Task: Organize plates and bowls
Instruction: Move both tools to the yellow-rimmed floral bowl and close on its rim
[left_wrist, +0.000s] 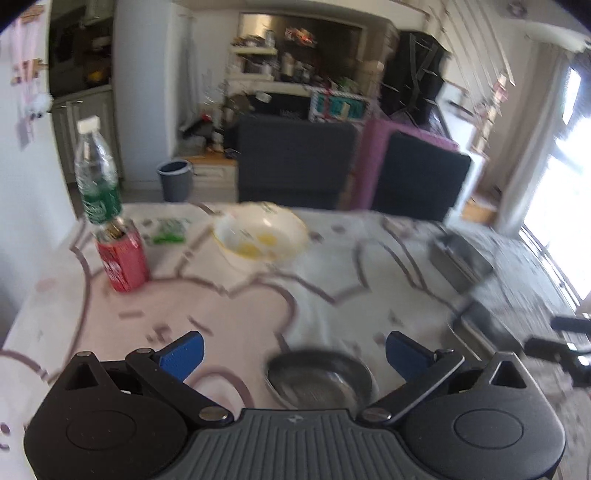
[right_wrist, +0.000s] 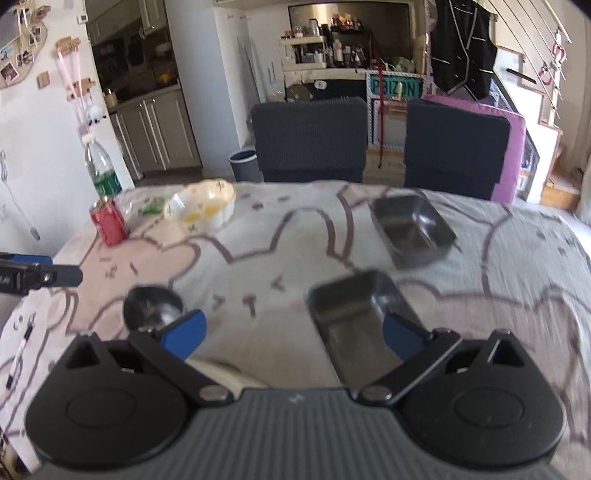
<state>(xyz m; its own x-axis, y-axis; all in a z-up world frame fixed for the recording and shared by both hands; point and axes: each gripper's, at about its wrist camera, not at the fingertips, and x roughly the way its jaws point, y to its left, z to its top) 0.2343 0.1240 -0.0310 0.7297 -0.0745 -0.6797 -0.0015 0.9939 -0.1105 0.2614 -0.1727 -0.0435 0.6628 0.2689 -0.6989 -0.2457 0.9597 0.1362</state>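
Observation:
My left gripper (left_wrist: 294, 354) is open above the tablecloth, with nothing between its blue pads. A small round metal bowl (left_wrist: 319, 376) sits on the cloth just below and between them; it also shows as the round bowl (right_wrist: 153, 306). My right gripper (right_wrist: 293, 336) is open wide and holds nothing. A rectangular metal tray (right_wrist: 354, 321) lies under its right finger, apart from the pads. A second metal tray (right_wrist: 412, 229) stands farther back. A white ceramic bowl (left_wrist: 260, 236) with yellow marks rests at the far left of the table.
A red can (left_wrist: 123, 258) and a clear plastic bottle (left_wrist: 98, 173) stand at the far left corner. Two dark chairs (right_wrist: 310, 136) face the table's far edge. A pale rim (right_wrist: 221, 369) shows beneath my right gripper. The right gripper's tip (left_wrist: 565, 350) shows at the left view's right edge.

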